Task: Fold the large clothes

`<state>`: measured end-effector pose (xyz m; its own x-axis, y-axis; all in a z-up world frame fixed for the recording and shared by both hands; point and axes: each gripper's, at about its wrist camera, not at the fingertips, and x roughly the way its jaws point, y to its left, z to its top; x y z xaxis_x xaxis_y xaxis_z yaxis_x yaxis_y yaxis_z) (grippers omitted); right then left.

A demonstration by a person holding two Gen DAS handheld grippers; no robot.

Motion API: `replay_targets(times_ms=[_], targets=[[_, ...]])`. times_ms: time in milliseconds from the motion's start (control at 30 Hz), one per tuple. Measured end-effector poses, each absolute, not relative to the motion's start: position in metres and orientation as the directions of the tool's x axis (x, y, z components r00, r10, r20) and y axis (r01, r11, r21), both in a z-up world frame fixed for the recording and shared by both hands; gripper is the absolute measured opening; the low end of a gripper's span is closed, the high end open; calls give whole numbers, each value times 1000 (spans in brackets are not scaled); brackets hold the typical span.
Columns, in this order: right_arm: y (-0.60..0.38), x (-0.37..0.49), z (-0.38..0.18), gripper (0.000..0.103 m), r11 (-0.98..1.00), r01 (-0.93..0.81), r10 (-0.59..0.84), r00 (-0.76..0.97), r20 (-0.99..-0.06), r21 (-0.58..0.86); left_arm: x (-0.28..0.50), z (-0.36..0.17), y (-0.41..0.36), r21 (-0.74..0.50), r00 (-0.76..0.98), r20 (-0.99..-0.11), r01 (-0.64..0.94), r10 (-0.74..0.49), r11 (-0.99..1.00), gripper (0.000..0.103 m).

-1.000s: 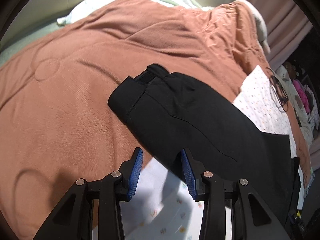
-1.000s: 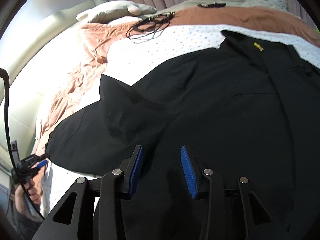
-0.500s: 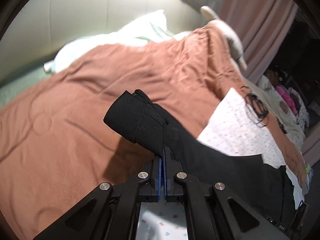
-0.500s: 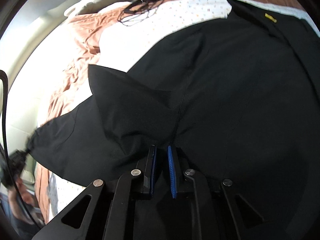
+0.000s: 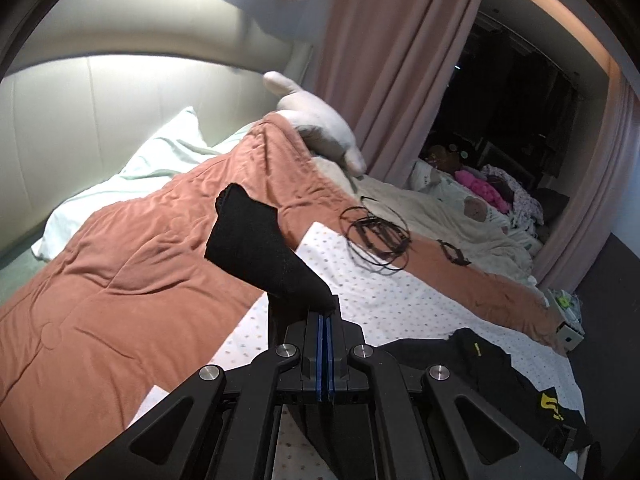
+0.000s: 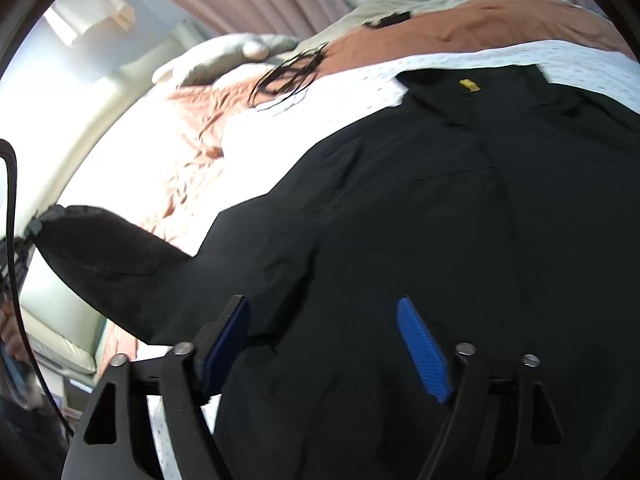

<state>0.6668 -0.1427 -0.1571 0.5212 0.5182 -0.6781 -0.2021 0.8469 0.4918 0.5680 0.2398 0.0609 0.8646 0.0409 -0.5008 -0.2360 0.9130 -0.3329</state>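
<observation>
Bedroom w/ pink curtain (image 5: pixel 384 60) upper centre of left wrist view, pale padded headboard (image 5: pixel 100 92) upper left. Bed covered by rust-orange quilt (image 5: pixel 120 264) across left half, white dotted sheet (image 5: pixel 384 300) laid over it centre-right. Coil of black cable (image 5: pixel 376 236) lying at sheet's far edge, centre frame. Pale pillow (image 5: pixel 320 128) at top of quilt, upper centre.

Left hand-held gripper (image 5: pixel 324 320) low centre, blue pads pressed together, clamped on sleeve end (image 5: pixel 260 248) of black jacket (image 6: pixel 440 220); sleeve lifted off bed, cuff sticking up toward centre-left of frame. More black fabric w/ yellow print at lower right, resting on sheet.

Right wrist view: jacket spread flat on sheet, filling centre and right of frame, small yellow tag (image 6: pixel 470 85) near collar, upper right. Sleeve stretching to left edge, mid-height, raised above quilt. Right hand-held gripper (image 6: pixel 324 340) bottom centre, jaws opening, pads wide apart, nothing pinched btwn them; jacket body lying under and ahead of pads. Whether pads touch fabric: can't tell.
</observation>
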Motion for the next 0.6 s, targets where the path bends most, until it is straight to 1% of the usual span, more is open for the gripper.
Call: replay_targets(times_ms=[67,133,300,400,467,533,600], targets=[[-163,654,-152,85,842,-195,520,541,-661,503,571,78,212,-312,871,-491,-189,13,931,0],[-182,645,-148,93,839,-177,516,559,-649,515,574,94,186,-292,876,-482,-150,-10,945,0],[-222,628,-140,93,850,-147,482,607,-632,506,583,124,123,-258,881,-469,-63,-68,964,0],[-243,620,-139,93,855,-130,456,647,-611,501,587,132,92,-233,879,-468,-23,-91,972,0],[-253,623,-144,93,859,-122,448,652,-612,498,594,136,71,-224,874,-473,2,-110,975,0],[-263,631,-146,93,849,-114,462,632,-622,516,601,137,50,-220,868,-479,23,-129,975,0],[-278,629,-144,93,827,-103,483,635,-603,553,608,136,31,-217,860,-489,46,-149,975,0]])
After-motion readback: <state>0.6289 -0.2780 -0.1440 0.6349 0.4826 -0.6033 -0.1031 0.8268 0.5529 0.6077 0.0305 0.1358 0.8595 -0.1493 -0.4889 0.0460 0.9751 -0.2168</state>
